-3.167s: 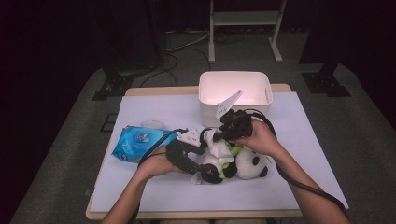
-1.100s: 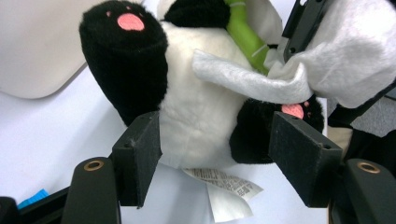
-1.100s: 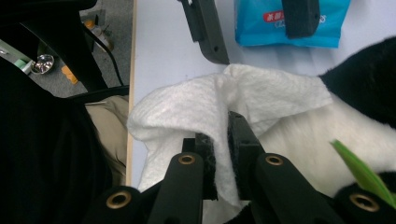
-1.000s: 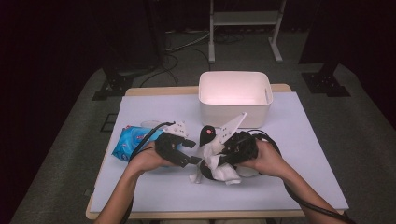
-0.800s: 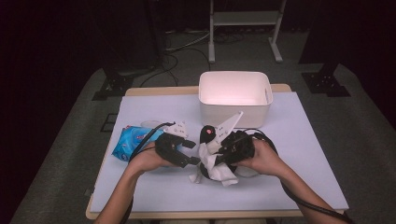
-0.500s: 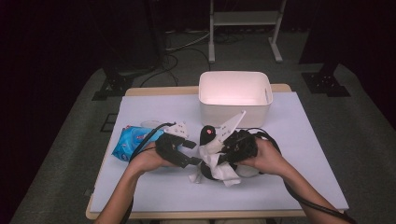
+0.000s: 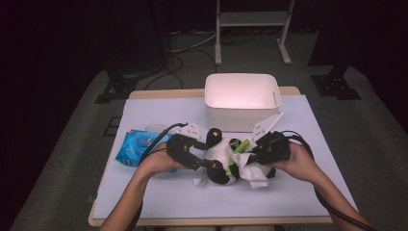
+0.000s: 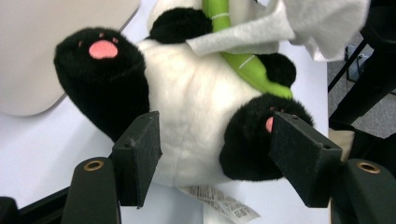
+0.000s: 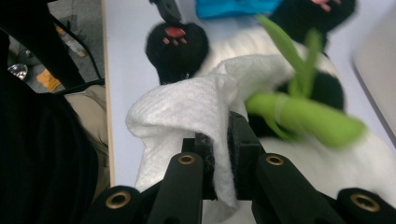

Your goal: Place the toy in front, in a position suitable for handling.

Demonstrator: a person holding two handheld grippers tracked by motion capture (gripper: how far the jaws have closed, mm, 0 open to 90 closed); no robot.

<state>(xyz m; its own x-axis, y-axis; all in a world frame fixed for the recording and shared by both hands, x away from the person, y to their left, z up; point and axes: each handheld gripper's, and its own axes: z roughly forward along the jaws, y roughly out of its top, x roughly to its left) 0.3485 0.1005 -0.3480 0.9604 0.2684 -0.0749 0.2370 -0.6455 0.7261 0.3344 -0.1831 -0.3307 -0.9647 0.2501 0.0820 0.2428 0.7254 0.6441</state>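
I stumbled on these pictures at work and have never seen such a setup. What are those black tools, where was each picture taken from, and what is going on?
A person holds a hand-held gripper in each hand. One camera looks down from above; one rides on each gripper, looking along its black jaws. On the table lie a plush panda, a blue packet and a white bin. The left gripper straddles the panda's body and leg, jaws apart. The right gripper is shut on a white wipe lying against the panda.
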